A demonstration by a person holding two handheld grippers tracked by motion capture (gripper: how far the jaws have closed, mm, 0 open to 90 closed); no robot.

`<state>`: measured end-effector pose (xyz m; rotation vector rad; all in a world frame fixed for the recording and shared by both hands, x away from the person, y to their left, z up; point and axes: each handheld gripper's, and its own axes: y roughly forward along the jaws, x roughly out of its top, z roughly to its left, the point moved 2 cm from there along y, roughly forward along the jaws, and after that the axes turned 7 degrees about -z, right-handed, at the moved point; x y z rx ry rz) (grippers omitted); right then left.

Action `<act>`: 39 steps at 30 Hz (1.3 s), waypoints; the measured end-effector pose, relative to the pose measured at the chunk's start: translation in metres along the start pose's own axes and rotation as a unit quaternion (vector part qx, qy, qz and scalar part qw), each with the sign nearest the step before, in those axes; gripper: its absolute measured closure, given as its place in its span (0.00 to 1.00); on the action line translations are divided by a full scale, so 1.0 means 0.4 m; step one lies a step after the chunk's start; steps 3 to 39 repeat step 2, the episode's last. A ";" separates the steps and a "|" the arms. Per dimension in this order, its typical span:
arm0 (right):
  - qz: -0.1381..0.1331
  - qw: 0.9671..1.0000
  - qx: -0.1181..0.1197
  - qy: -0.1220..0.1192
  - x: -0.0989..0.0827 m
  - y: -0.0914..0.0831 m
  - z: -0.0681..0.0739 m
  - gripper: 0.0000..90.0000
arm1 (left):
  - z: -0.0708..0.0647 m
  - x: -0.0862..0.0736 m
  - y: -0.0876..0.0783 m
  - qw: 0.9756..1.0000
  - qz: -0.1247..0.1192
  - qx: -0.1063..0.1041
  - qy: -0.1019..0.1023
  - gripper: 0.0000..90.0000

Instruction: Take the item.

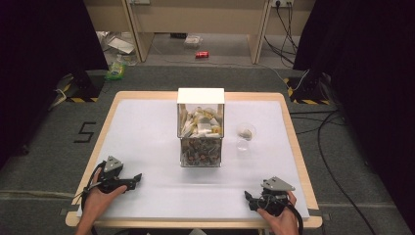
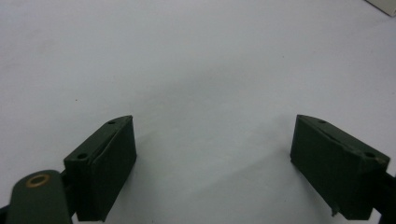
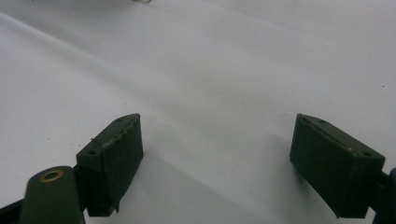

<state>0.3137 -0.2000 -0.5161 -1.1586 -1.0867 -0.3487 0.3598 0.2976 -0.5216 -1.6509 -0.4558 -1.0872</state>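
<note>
High view, left claw (image 1: 133, 180): rests low on the white tabletop (image 1: 147, 142) at the near left corner, held in a hand (image 1: 98, 198), jaws spread and holding nothing.
High view, right claw (image 1: 250, 199): sits at the near right corner in the other hand (image 1: 279, 218), jaws spread as well, nothing between them.
High view, clear box (image 1: 200, 129): stands upright well ahead of both claws, roughly midway between them; white top, packets or sachets piled inside, the sort too small to tell.
High view, clear cup (image 1: 244, 135): ahead of the right claw and just to the right of the box, with what looks like one small item inside.
Left gripper view: the left claw (image 2: 212, 140) gapes wide over bare tabletop; nothing lies between the jaws or close in front.
Right gripper view: the right claw (image 3: 217, 140) is equally wide over bare, slightly creased tabletop; nothing within reach.
Progress: judged from this, the work has hardly begun or sits between cycles; neither claw touches the box or cup.
Left to do: probably reaching forward to the box, picking a packet, and carrying it to the cup.
</note>
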 end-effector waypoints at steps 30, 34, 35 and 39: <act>0.000 1.000 0.000 -0.001 0.000 0.000 0.000 0.20 | 0.000 0.000 0.000 1.000 0.000 0.000 0.000 0.15; 0.000 1.000 0.000 -0.001 0.000 0.000 0.000 0.20 | 0.000 0.000 0.000 1.000 0.000 0.000 0.000 0.15; 0.000 1.000 0.000 -0.001 0.000 0.000 0.000 0.20 | 0.000 0.000 0.000 1.000 0.000 0.000 0.000 0.15; 0.000 1.000 0.000 -0.001 0.000 0.000 0.000 0.20 | 0.000 0.000 0.000 1.000 0.000 0.000 0.000 0.15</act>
